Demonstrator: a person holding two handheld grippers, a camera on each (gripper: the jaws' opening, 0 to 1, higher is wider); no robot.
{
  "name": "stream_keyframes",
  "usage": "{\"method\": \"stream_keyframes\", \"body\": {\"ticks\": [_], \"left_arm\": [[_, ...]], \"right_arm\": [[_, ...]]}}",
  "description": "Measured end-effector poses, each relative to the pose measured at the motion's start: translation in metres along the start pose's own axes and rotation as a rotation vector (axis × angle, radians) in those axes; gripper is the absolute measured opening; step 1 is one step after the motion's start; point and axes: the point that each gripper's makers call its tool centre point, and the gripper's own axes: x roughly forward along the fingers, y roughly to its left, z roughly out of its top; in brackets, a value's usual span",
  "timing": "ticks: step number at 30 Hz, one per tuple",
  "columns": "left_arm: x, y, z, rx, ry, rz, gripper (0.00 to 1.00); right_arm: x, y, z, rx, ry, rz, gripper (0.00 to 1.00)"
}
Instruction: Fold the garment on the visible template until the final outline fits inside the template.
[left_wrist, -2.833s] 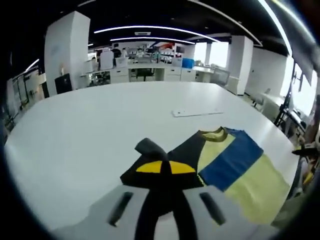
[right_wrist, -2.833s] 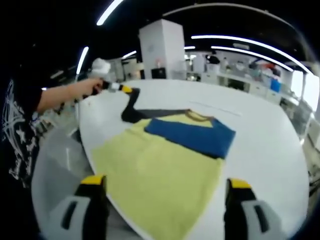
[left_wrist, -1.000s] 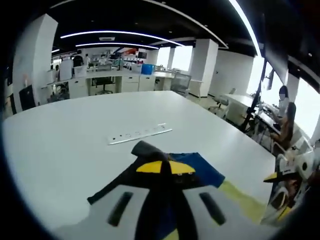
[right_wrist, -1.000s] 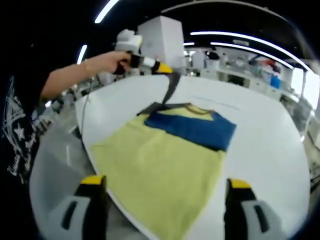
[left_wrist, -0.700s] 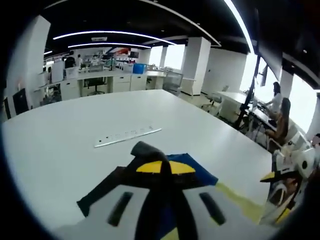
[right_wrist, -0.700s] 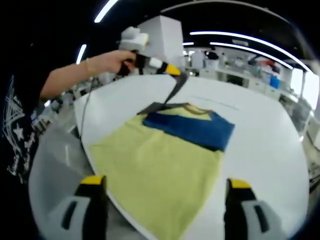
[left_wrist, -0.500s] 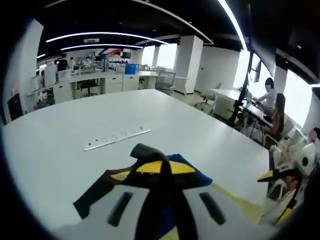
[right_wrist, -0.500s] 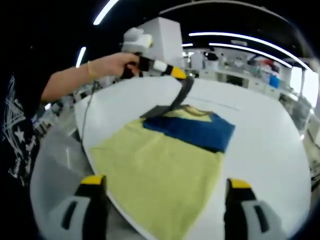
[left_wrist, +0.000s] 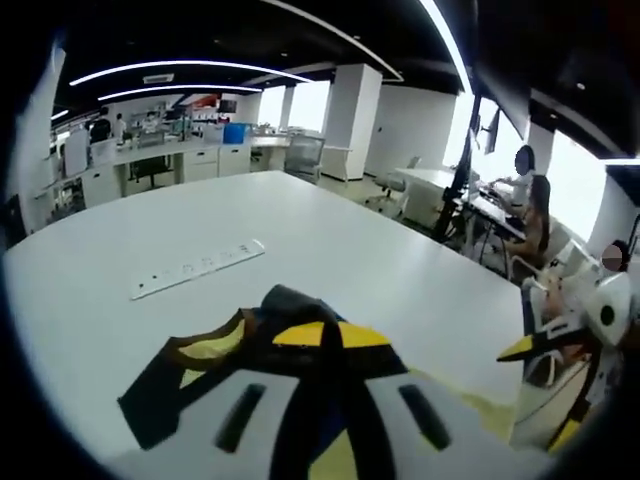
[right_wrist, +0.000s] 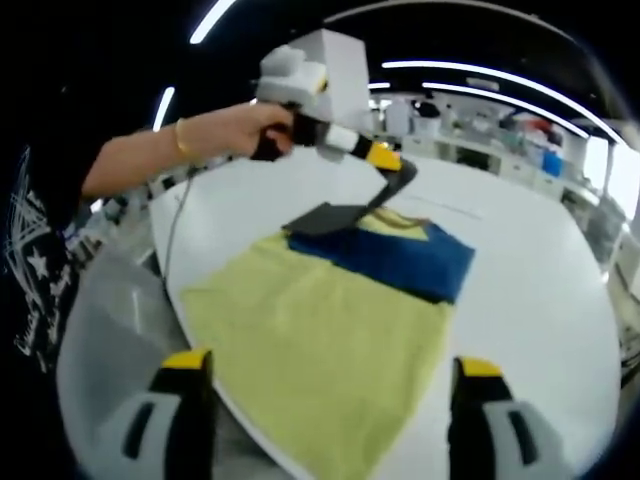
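The left gripper (right_wrist: 385, 158), its yellow-tipped jaws pinched together on the dark sleeve (right_wrist: 355, 205) of a garment (right_wrist: 330, 320), holds that sleeve lifted off a white table (right_wrist: 540, 300) and drawn over the shirt's collar end, as the right gripper view shows. A person's hand (right_wrist: 255, 128) grips the tool's handle, a bare forearm reaching in from the left of that view.

In the left gripper view, the same jaws meet at the yellow tips (left_wrist: 330, 335) with a fold of dark cloth (left_wrist: 290, 300) bunched just above them, the sleeve trailing down to the tabletop on the left.

The right gripper (right_wrist: 330, 385) hovers with its jaws spread wide and nothing between them (it appears too at the right edge of the left gripper view (left_wrist: 530, 345)).

The garment, pale yellow with a blue band (right_wrist: 395, 262) across the chest, lies flat on the table, its hem toward the right gripper. A white strip (left_wrist: 195, 268) lies on the table beyond the shirt. Any template outline under the cloth cannot be made out.
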Motion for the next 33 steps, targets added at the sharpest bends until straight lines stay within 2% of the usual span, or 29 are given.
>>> {"method": "stream_keyframes", "body": {"ticks": [8, 13, 21, 30, 33], "left_arm": [[0.015, -0.019, -0.014, 0.024, 0.035, -0.034, 0.0], [0.025, -0.034, -0.031, 0.082, 0.078, -0.045, 0.0], [0.042, -0.046, -0.056, 0.097, 0.136, -0.049, 0.0], [0.06, -0.053, -0.076, 0.047, 0.167, -0.072, 0.02], [0.062, -0.059, -0.079, 0.042, 0.162, -0.096, 0.07]], "right_arm": [[-0.001, 0.0, -0.003, 0.008, 0.0, -0.005, 0.99], [-0.001, -0.002, -0.005, 0.015, 0.003, -0.007, 0.99], [0.0, -0.001, -0.005, 0.018, -0.001, -0.005, 0.99], [0.001, -0.004, -0.01, 0.033, 0.004, -0.004, 0.99], [0.001, -0.005, -0.012, 0.039, 0.006, -0.006, 0.99]]}}
